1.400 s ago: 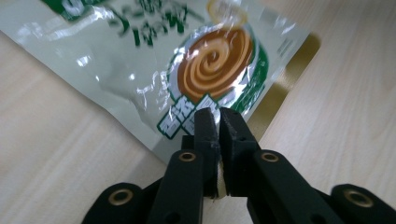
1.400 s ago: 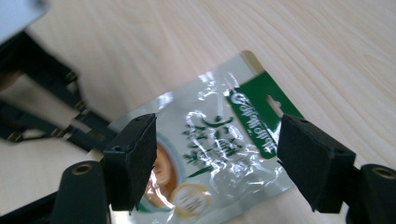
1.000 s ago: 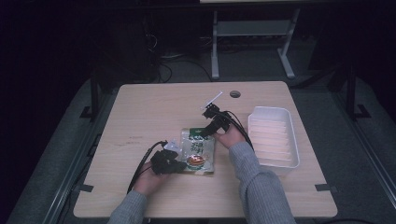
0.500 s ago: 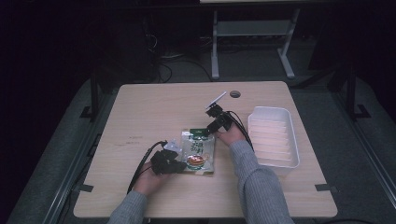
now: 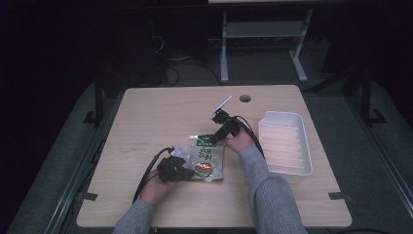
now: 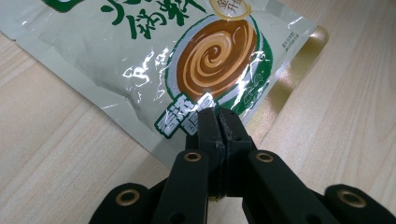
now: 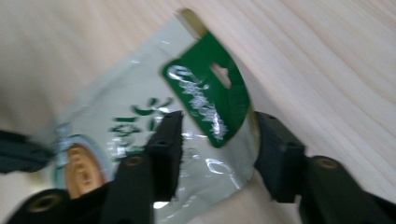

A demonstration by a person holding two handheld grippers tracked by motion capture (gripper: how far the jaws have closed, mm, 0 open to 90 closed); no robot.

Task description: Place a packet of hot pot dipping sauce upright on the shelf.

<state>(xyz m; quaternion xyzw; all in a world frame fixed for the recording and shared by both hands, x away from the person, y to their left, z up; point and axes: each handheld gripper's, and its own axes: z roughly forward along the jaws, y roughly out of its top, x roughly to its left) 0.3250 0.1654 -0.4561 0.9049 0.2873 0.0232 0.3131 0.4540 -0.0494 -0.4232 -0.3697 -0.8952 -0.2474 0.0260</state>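
With your left gripper (image 6: 218, 122) clamped shut on the bottom edge of the snack pouch (image 5: 206, 157) lying flat on the table (image 5: 146, 117), your right gripper (image 7: 217, 140) hangs wide open, holding nothing, over its green top flap; next, likely close on that flap.

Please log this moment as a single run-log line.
left gripper: shut on food pouch bottom edge | right gripper: open, jaws astride pouch's green top | pouch: flat on table | white tray: right, untouched

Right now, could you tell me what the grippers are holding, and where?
The left gripper is shut on the pouch's bottom edge; the right gripper, open, straddles its top.
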